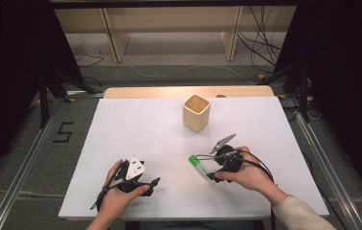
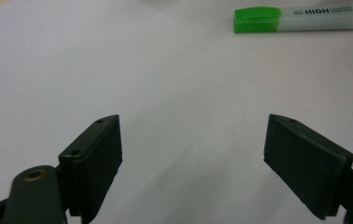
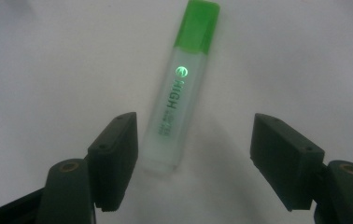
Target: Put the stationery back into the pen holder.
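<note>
Highlighter (image 3: 180, 100): lying flat on the white bench (image 1: 136, 129), nearer the person than the wooden cup (image 1: 196, 112), its tail end between the right gripper (image 3: 194, 156) fingers (image 3: 114, 158).
Right gripper: fingers standing wide, gripping nothing.
Left gripper (image 2: 191, 158): fingers spread wide, empty, well left of the highlighter.
Risk: fingers are sitting off-centre; closing could be nudging the slick barrel sideways.
Writing: "HIGH LIGHTER", partly legible.

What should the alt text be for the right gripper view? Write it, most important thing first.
A green-capped highlighter lies on the white table, its blunt end between the open jaws of the right tool, close beside one jaw with a wide gap to the other. Its cap points away from the camera.
</note>
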A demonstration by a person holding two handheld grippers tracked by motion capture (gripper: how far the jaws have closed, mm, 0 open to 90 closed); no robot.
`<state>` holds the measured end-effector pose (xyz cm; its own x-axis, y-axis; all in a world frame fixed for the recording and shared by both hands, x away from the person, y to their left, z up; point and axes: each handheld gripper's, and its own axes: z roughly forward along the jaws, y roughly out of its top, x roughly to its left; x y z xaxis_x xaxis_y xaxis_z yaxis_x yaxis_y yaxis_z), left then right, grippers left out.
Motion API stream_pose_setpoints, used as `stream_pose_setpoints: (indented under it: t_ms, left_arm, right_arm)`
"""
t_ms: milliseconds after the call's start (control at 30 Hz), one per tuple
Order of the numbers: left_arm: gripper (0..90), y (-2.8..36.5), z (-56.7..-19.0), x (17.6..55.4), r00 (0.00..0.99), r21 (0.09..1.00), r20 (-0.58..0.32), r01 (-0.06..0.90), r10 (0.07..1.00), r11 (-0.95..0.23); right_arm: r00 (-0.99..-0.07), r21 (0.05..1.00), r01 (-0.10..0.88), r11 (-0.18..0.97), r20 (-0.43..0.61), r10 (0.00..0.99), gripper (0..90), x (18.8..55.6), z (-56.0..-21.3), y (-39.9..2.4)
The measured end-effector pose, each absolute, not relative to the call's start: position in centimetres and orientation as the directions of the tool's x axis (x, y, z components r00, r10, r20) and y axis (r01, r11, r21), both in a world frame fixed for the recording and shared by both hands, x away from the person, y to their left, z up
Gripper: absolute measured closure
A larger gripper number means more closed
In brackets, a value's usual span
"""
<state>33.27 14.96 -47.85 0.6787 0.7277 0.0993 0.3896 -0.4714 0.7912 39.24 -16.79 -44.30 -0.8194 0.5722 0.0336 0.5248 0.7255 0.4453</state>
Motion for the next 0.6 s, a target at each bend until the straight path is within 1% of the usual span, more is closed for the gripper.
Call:
stream_pose_setpoints:
  t_ms: [67,133,200,233,267,300,333,367,433,500,600]
  left_arm:
    - [19.1,15.0,-47.9,33.3,0.679,0.791,0.099,0.39,0.727,-0.471]
    - [19.1,15.0,-47.9,33.3,0.679,0.791,0.099,0.389,0.727,-0.471]
    - [19.2,15.0,-47.8,33.3,0.68,0.792,0.097,0.389,0.727,-0.47]
    - [19.2,15.0,-47.8,33.3,0.68,0.792,0.097,0.389,0.727,-0.47]
    - [19.2,15.1,-47.8,33.3,0.682,0.79,0.104,0.386,0.724,-0.477]
    - [19.3,15.0,-47.8,33.3,0.68,0.792,0.101,0.386,0.726,-0.473]
    - [19.3,15.0,-47.8,33.3,0.68,0.792,0.098,0.388,0.726,-0.471]
    - [19.3,15.0,-47.9,33.3,0.681,0.792,0.099,0.388,0.726,-0.471]
    - [19.4,15.0,-47.8,33.3,0.681,0.792,0.099,0.388,0.726,-0.472]
    - [19.4,15.0,-47.8,33.3,0.684,0.789,0.104,0.385,0.722,-0.478]
    - [19.5,15.0,-47.8,33.3,0.685,0.789,0.103,0.386,0.722,-0.479]
  right_arm:
    - [-0.82,0.436,0.526,0.73,0.032,0.571,34.1,39.3,-44.3,-16.5]
    - [-0.814,0.407,0.537,0.739,0.023,0.58,35.5,39.5,-44.3,-15.6]
    - [-0.813,0.406,0.539,0.738,0.018,0.583,36.2,39.6,-44.2,-15.3]
    - [-0.813,0.414,0.535,0.736,0.017,0.581,38.0,39.6,-44.1,-15.3]
    - [-0.816,0.424,0.529,0.735,0.016,0.578,41.9,39.5,-44.0,-15.3]
    - [-0.824,0.432,0.517,0.739,0.018,0.566,41.9,39.5,-43.8,-15.2]
    - [-0.824,0.432,0.517,0.739,0.018,0.566,45.9,39.5,-43.8,-15.2]
    - [-0.835,0.438,0.506,0.743,0.032,0.549,59.1,39.3,-43.6,-15.1]
    - [-0.847,0.438,0.494,0.751,0.05,0.529,68.2,39.2,-43.7,-14.9]
    - [-0.859,0.438,0.481,0.76,0.062,0.508,74.6,39.0,-43.7,-14.6]
    - [-0.876,0.404,0.466,0.787,0.086,0.475,80.3,38.7,-44.0,-14.2]
